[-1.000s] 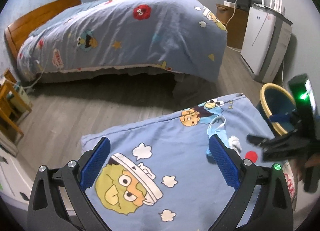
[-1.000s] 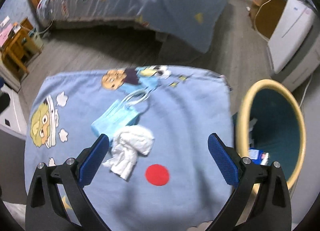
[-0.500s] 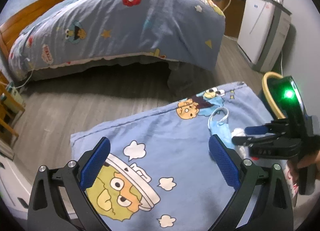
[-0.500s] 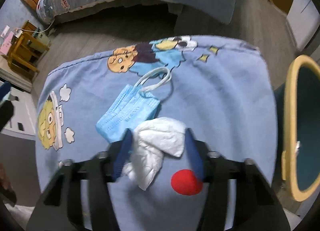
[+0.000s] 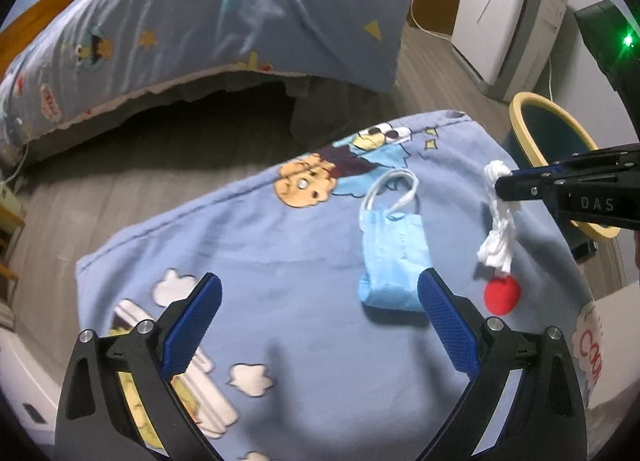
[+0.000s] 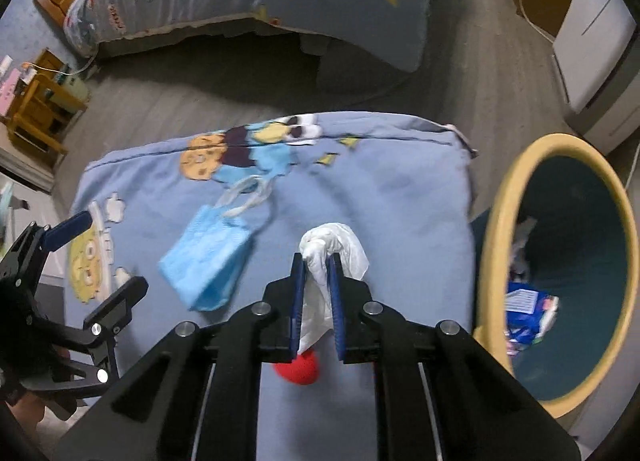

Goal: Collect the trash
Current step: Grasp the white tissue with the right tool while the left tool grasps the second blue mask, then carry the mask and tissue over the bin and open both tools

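— Closing now, the right gripper (image 6: 317,261) has its jaws squeezing the crumpled white tissue (image 6: 340,245), which a second ago lay loose on the cushion beside the blue face mask (image 6: 206,257).

— So the tissue's caught; the yellow-rimmed bin (image 6: 500,221) sits just right.

— Left gripper (image 5: 320,301) hangs wide open over the mask. Cartoon-print blue cushion cover (image 5: 280,253), wood floor, matching bed (image 5: 240,13) behind.

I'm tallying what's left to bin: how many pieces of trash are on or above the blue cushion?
2. A white tissue pinched in the closing right gripper, lifted above the cushion; a blue mask lying flat by the open left gripper. None seems hidden.
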Tool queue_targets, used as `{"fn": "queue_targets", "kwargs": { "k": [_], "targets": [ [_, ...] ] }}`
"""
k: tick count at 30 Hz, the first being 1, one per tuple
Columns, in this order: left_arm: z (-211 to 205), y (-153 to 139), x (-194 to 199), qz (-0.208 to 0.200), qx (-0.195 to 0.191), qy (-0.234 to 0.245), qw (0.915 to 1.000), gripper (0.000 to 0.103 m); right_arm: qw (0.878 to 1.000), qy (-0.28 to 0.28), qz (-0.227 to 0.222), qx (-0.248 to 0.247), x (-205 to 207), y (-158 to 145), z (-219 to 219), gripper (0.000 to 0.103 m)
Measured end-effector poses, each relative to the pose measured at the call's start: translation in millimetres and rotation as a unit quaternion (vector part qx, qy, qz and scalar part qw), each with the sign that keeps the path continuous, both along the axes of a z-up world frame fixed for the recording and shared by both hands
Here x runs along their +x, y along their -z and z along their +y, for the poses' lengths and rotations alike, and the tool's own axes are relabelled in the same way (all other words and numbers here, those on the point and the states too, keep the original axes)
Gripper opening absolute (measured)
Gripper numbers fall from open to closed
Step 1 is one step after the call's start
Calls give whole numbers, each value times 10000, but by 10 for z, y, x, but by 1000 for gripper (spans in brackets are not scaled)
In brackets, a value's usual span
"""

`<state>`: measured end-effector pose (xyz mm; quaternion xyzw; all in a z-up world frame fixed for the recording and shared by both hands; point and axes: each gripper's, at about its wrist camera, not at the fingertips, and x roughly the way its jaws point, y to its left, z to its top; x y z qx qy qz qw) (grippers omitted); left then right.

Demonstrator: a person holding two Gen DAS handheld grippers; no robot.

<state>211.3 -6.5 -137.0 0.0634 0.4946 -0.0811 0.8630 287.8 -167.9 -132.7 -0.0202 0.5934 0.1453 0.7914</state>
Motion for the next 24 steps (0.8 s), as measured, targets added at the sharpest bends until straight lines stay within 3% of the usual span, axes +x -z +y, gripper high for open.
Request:
{"fn": "queue_targets", "kwargs": {
  "k": [7, 8, 11, 15, 18, 24],
  "targets": [
    [-181, 171, 112, 253, -142, 163, 9994, 91, 9999, -65, 81, -114, 62, 113, -57, 12],
    [-218, 206, 130, 332, -169, 223, 9991, 83, 9999, -74, 89, -104, 67, 120, -52, 12],
    [-298, 295, 151, 540, -212, 355, 9977, 72, 9998, -119, 110, -119, 87, 143, -38, 12],
    [-363, 345, 158, 703, -268, 512, 9958, 39, 9997, -137, 123, -140, 102, 156, -28, 12],
    [-394, 325, 134, 700, -247, 620, 9953, 28, 9997, -151, 124, -139, 105, 155, -14, 12],
    [-355, 244, 63, 625, -305, 617, 9957, 17, 9996, -232, 63, -149, 43, 106, 37, 12]
  ]
}}
